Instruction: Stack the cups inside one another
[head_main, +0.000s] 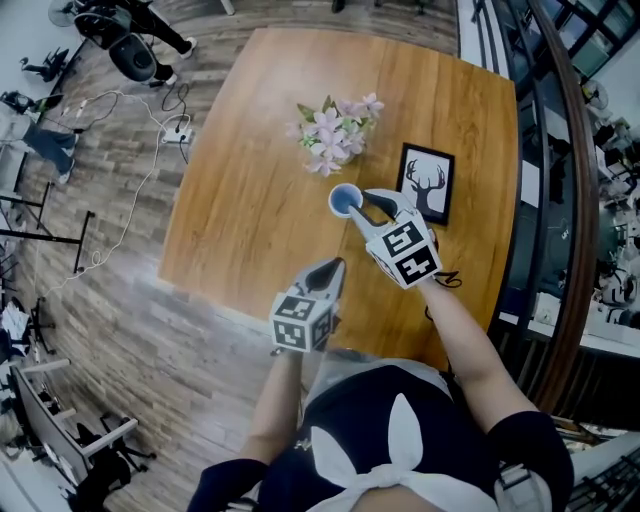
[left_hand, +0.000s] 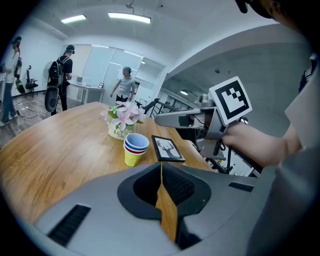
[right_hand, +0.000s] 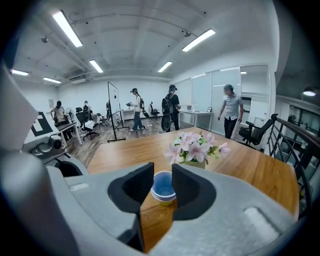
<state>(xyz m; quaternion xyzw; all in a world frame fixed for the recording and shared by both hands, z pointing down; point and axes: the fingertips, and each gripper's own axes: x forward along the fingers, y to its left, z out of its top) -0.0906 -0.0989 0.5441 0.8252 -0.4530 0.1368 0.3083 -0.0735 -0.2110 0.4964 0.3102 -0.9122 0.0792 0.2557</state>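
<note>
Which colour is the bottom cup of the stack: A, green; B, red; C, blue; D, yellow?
D: the left gripper view shows a yellow cup at the foot of the stack.

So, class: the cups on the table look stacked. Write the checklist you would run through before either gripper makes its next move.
1. Cups nested: one cup stack, blue on top, yellow at the bottom, no lone cup in view: ok.
2. Stack upright on the table: ok.
3. Grip released: the right gripper hangs above the stack, jaws apart on nothing: ok.
4. Other hand empty: the left gripper holds nothing, jaws together: ok.
5. Stack not touching the flower pot: cannot tell.
</note>
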